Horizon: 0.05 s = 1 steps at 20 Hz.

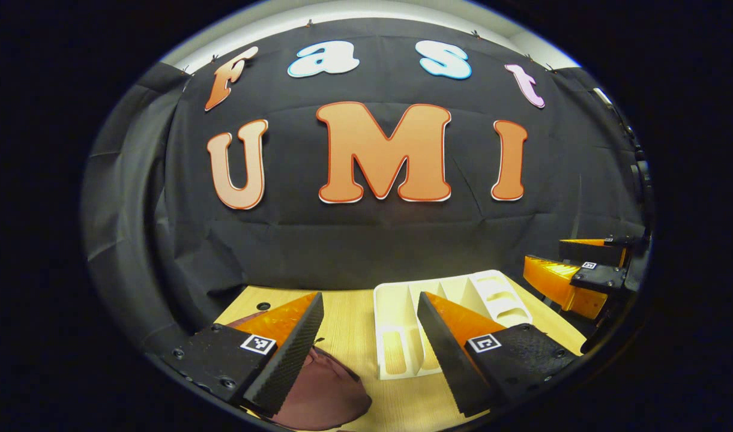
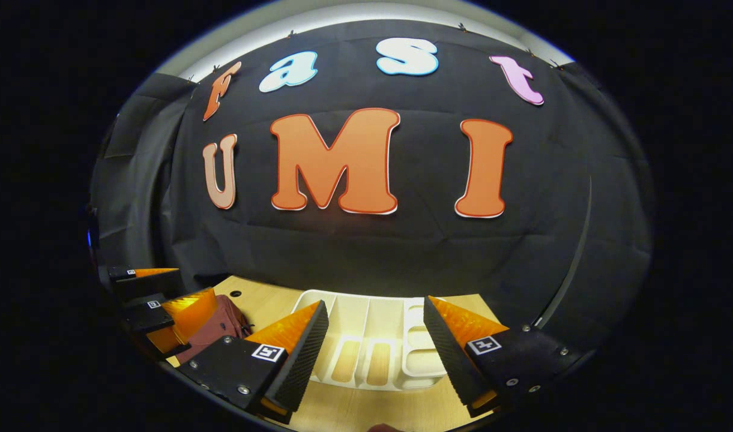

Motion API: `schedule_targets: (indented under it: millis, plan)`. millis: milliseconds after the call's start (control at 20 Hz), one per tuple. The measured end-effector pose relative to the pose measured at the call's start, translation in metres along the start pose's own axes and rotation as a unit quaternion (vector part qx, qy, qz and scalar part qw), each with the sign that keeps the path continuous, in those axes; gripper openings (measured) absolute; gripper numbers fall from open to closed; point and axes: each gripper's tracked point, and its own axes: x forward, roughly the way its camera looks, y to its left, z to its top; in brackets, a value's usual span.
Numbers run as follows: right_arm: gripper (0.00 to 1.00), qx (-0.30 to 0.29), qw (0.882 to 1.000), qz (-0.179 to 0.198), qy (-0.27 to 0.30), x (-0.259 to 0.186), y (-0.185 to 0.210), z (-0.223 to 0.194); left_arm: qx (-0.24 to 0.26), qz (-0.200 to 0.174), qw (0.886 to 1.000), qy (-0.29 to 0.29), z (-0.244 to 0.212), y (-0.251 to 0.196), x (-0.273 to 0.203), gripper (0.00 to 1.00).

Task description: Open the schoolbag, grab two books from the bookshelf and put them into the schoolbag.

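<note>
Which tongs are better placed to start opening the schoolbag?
Probably left. The left tongs hang open directly over the maroon schoolbag, which lies beside the white bookshelf. The right tongs, also open, face the bookshelf instead.

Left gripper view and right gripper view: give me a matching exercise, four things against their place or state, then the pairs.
Things:
1. schoolbag
2. bookshelf
3. left claw
4. table

Place or state:
A. light wood surface under everything
B. white, slotted, lying flat on the table, no books seen in it
C. dark red fabric, low at the left of the bookshelf
D. fingers spread apart, holding nothing

Pairs: 1-C, 2-B, 3-D, 4-A

The right claw is also spread apart and holds nothing.
</note>
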Motion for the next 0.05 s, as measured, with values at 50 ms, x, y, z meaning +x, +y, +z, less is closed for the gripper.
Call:
schedule_targets:
  millis: [50]
  plan:
    - [0.94,0.000,1.000,-0.005,-0.009,-0.0022,-0.0021,0.0062,0.000,-0.001,1.000,-0.013,0.0080,-0.0007,0.0007,1.00]
